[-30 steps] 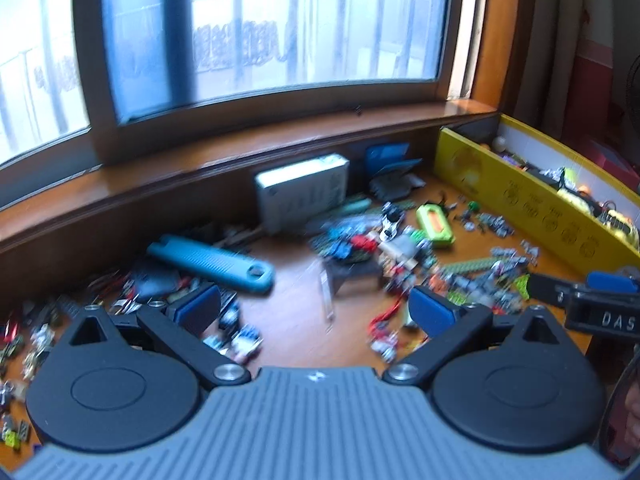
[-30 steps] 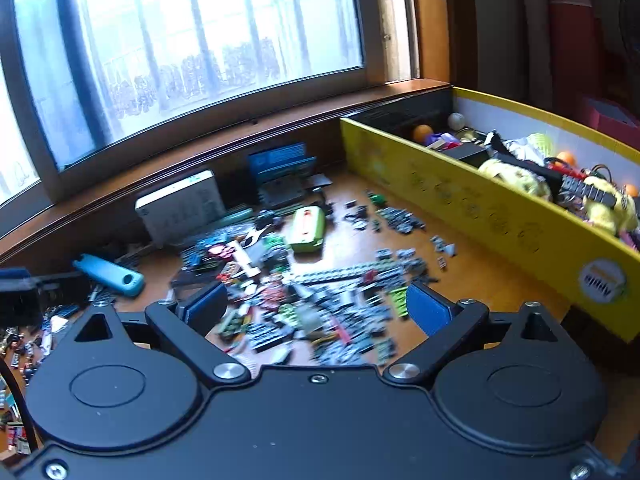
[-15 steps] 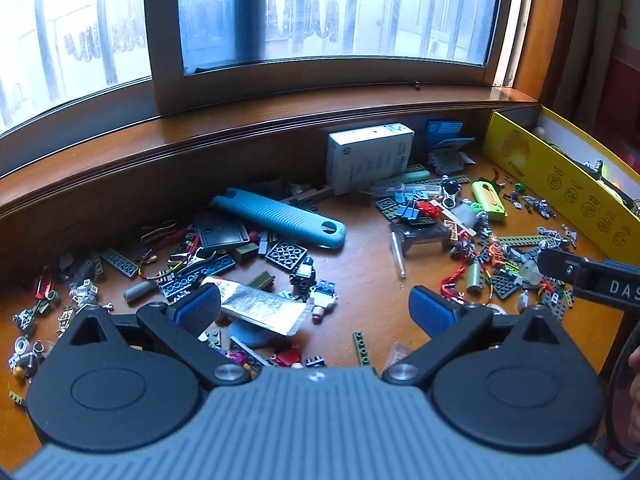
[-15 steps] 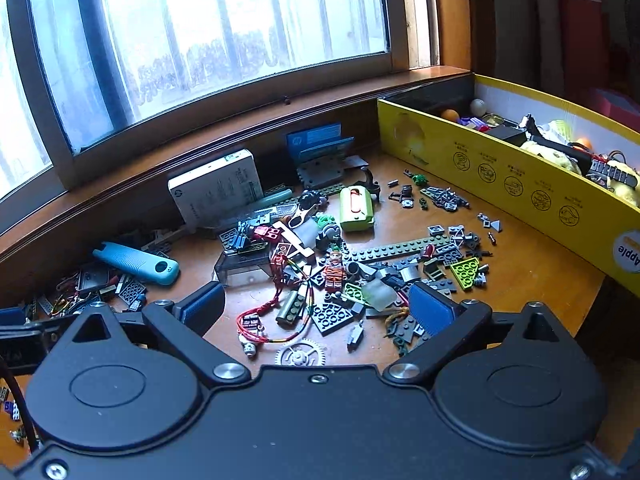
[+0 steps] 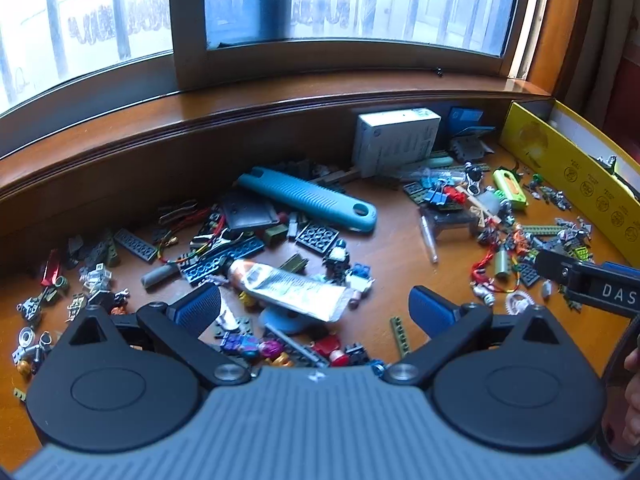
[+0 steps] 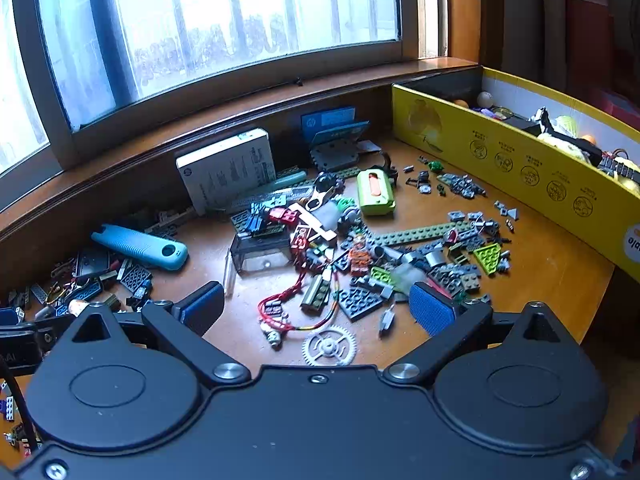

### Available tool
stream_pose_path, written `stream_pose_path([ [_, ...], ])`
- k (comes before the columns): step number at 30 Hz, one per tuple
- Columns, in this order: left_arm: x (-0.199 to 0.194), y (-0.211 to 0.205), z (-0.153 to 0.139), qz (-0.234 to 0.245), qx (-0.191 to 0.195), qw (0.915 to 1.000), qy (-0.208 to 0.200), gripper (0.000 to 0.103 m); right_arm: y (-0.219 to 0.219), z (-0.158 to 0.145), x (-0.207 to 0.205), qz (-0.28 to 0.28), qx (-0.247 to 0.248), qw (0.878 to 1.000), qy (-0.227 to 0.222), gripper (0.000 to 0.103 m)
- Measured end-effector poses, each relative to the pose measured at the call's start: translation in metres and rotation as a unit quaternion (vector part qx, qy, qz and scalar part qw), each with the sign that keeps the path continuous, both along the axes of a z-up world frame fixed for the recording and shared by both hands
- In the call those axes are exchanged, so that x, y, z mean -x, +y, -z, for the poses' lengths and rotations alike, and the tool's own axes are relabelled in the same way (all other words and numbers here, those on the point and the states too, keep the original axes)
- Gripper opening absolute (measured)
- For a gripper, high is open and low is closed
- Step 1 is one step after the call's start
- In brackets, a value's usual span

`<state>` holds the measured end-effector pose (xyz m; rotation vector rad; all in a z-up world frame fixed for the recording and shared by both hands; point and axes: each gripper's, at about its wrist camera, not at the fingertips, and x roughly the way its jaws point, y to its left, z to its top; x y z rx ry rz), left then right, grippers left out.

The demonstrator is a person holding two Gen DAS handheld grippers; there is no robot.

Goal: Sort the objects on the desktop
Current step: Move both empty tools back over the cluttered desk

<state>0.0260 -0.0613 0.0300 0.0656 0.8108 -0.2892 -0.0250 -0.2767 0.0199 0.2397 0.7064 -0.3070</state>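
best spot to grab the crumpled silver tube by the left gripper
Take the silver tube across its flat middle, coming from above with the open left gripper. It lies flat, long axis left to right, so the jaws should close across its narrow width, clear of the orange cap end.

You see a teal ribbed handle (image 5: 308, 199), a lime-green case (image 6: 375, 193) and a yellow box (image 6: 516, 160).

One teal handle (image 5: 307, 199), one white box (image 5: 394, 141), one yellow bin (image 6: 520, 152), one white gear (image 6: 329, 347)

Home: toy-strewn desk (image 6: 560, 264) under window (image 6: 240, 20)
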Motion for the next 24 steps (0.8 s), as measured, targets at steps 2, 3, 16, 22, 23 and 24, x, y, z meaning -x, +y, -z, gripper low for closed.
stream_pose_path([
  [2, 0.0, 0.004, 0.001, -0.001, -0.002, 1.0, 0.0, 0.103, 0.005, 0.003, -0.003, -0.002, -0.002, 1.0, 0.004, 0.099],
  [3, 0.0, 0.006, 0.002, -0.002, -0.003, 1.0, 0.0, 0.103, 0.007, 0.003, -0.004, -0.004, -0.002, 1.0, 0.006, 0.099],
  [16, -0.006, 0.021, 0.007, -0.01, 0.001, 0.9999, 0.005, 0.103, 0.027, 0.008, -0.015, -0.02, 0.005, 1.0, 0.017, 0.099],
  [22, -0.007, 0.022, 0.008, -0.016, -0.004, 0.9999, 0.002, 0.103, 0.029, 0.008, -0.016, -0.02, 0.009, 1.0, 0.016, 0.099],
  [23, -0.007, 0.023, 0.008, -0.02, -0.003, 0.9998, 0.002, 0.103, 0.029, 0.008, -0.016, -0.02, 0.009, 1.0, 0.017, 0.099],
  [24, -0.008, 0.024, 0.009, -0.021, -0.001, 0.9998, 0.003, 0.103, 0.029, 0.009, -0.016, -0.021, 0.009, 1.0, 0.018, 0.099],
])
